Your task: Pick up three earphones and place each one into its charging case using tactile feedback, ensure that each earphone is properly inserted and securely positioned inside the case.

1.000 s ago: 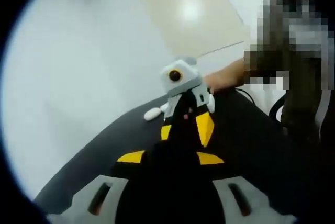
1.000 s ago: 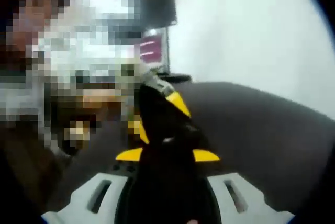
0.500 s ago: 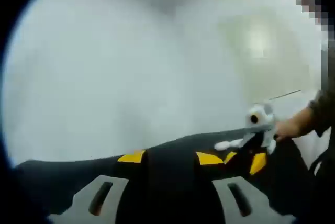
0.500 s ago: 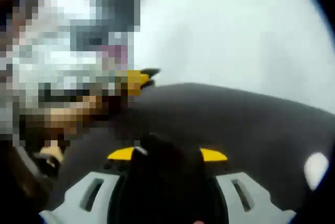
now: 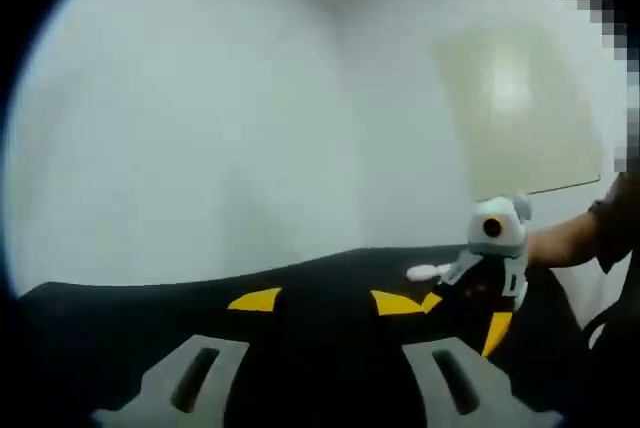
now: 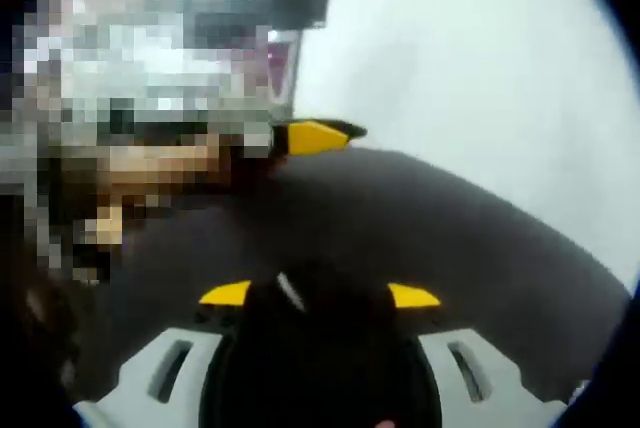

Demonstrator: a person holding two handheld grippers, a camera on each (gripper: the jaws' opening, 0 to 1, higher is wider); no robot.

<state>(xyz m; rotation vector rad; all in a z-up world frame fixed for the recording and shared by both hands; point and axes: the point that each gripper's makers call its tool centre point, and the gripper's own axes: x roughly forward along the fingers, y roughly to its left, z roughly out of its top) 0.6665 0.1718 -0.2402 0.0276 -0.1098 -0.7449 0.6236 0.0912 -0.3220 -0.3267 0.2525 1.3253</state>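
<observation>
From my left gripper view I look across a dark tabletop (image 5: pixel 150 298) toward a pale wall. My own left gripper (image 5: pixel 322 313) rises at 6 o'clock, a dark mass between two yellow tips; the jaws look drawn together, but blur and shadow hide whether anything sits between them, so I cannot tell. At about 3 o'clock my right gripper (image 5: pixel 480 298) comes in, a hand (image 5: pixel 560 240) behind it. Just beside it, toward 2 o'clock, a small white oblong piece (image 5: pixel 425 272) shows at the table's far edge, either an earphone or a case; I cannot tell which, nor whether it touches the gripper.

In my right gripper view the right gripper (image 6: pixel 318 298) stands at 6 o'clock, jaws close together, with a thin pale sliver (image 6: pixel 291 291) at the tips. It may be an earphone stem, but it is too blurred to say, so I cannot tell if I am holding anything. The left gripper's yellow tip (image 6: pixel 318 135) enters near 11 o'clock above the dark table.

I judge an earphone to be very light, hard, smooth and slippery, easily flicked away. I would pinch it across the stem with light pressure, leaving the bud free to seat in its socket.
</observation>
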